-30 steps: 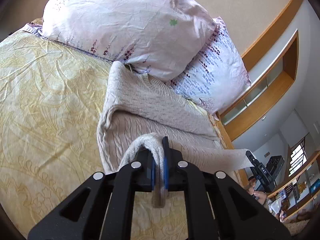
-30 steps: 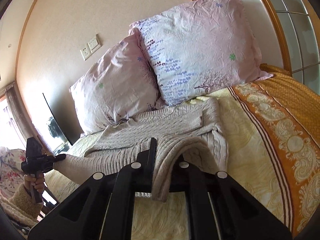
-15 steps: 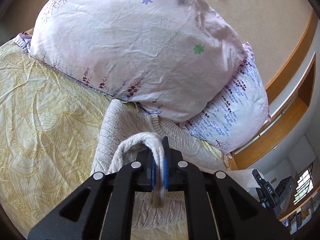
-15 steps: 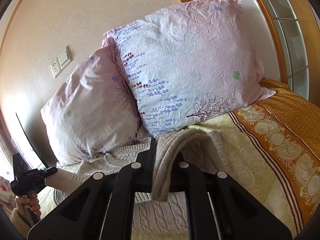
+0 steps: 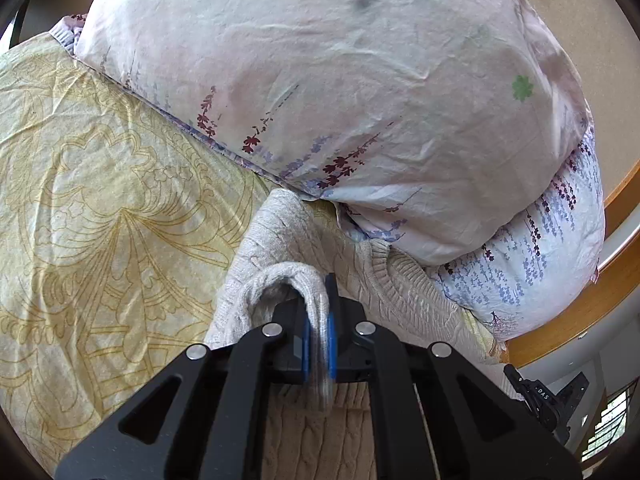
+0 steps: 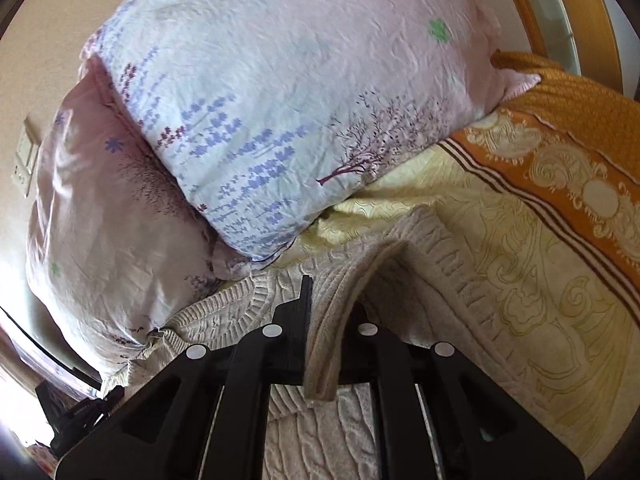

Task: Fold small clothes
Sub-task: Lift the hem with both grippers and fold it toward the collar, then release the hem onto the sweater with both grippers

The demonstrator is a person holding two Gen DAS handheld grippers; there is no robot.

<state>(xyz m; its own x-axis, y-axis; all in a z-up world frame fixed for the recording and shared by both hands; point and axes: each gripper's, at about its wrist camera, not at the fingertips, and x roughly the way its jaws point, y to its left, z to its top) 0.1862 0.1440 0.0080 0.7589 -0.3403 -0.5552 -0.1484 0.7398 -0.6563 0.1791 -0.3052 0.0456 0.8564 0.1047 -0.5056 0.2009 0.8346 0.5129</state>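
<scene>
A wide bed (image 5: 100, 200) in yellow patterned cover fills the room's near side, with two floral pillows (image 5: 340, 100) propped at its head. Spread across the cover, its ribbed neckline tucked right up against the pillows, lies the beige knitted sweater (image 5: 400, 296), and this looks to be the fold that brings the bottom hem up over the body toward the collar. Both hem corners are lifted and carried close to the neckline, so I judge the fold nearly closed. What the next move seems to call for is lowering both corners together, level with the shoulders, then letting go without dragging the knit askew.

The left gripper (image 5: 319, 332) is clamped tight on a doubled loop of the hem, blue pads pressing the wool from both sides. The right gripper (image 6: 326, 320) likewise pinches its corner of the hem, the cloth draping over one finger and hanging down between them.
</scene>
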